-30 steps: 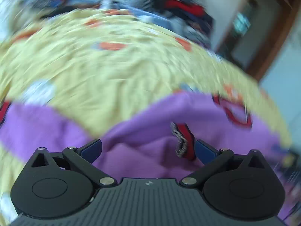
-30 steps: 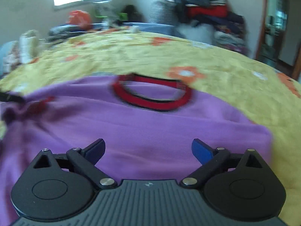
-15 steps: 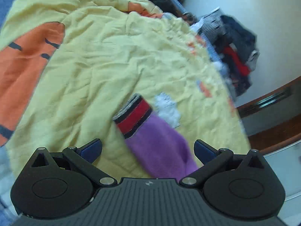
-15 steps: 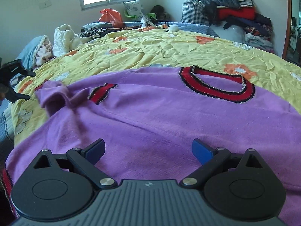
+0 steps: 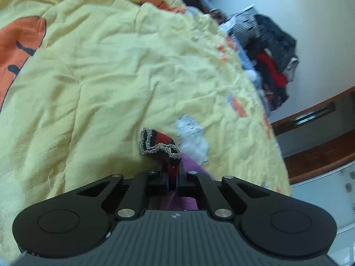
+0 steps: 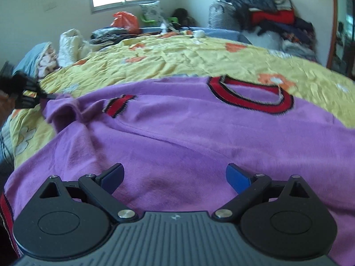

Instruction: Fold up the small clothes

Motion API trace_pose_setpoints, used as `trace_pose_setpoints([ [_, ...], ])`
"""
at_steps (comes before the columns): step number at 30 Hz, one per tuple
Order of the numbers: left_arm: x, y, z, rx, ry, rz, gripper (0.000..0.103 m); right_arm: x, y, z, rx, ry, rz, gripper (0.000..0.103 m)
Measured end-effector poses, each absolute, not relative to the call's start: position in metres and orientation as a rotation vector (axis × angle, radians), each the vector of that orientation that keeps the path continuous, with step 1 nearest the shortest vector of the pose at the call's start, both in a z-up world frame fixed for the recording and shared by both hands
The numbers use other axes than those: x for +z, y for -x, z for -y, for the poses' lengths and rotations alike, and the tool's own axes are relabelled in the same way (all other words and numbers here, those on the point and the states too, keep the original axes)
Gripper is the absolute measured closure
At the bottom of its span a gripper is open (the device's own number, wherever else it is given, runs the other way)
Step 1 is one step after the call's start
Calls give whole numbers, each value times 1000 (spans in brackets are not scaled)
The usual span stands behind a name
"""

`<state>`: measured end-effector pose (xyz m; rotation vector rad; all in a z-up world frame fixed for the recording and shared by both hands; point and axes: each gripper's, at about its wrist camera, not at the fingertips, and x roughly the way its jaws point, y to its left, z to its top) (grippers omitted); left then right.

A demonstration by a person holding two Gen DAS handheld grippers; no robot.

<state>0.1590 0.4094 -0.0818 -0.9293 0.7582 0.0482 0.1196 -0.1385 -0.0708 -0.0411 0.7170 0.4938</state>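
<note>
One purple sweater (image 6: pixel 199 137) is seen spread flat on a yellow flowered bedspread (image 6: pixel 177 59) covering a bed. One red-and-black neckline (image 6: pixel 250 95) lies at its far right, and two red-striped cuffs are counted: one folded cuff (image 6: pixel 119 106) rests on the sweater's far left part, and the other cuff (image 5: pixel 159 146) is pinched in the left gripper (image 5: pixel 172 181). Half a second earlier that cuff lay flat between wide jaws; the jaws have just been closing and are now clamped on it, the cuff bunched upward. The right gripper (image 6: pixel 175 175) is held with jaws wide, the sweater's near body beneath and between them. One clothes pile (image 6: pixel 266 17) is stacked far right.
</note>
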Motion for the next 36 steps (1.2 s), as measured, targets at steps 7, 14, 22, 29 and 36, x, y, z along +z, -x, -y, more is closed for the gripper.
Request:
trace_pose_setpoints([
  [7, -35, -118, -437, 45, 981, -545, 99, -72, -121, 148, 494, -24, -731, 4],
  [14, 23, -78, -489, 159, 979, -446, 99, -74, -122, 141, 510, -29, -737, 4],
  [22, 38, -50, -511, 209, 969, -442, 99, -80, -123, 134, 506, -11, -755, 3],
  [29, 70, -45, -474, -62, 736, -224, 99, -74, -123, 134, 519, -26, -764, 3],
  [36, 61, -21, -450, -90, 332, -328, 99, -80, -120, 133, 528, -22, -766, 2],
])
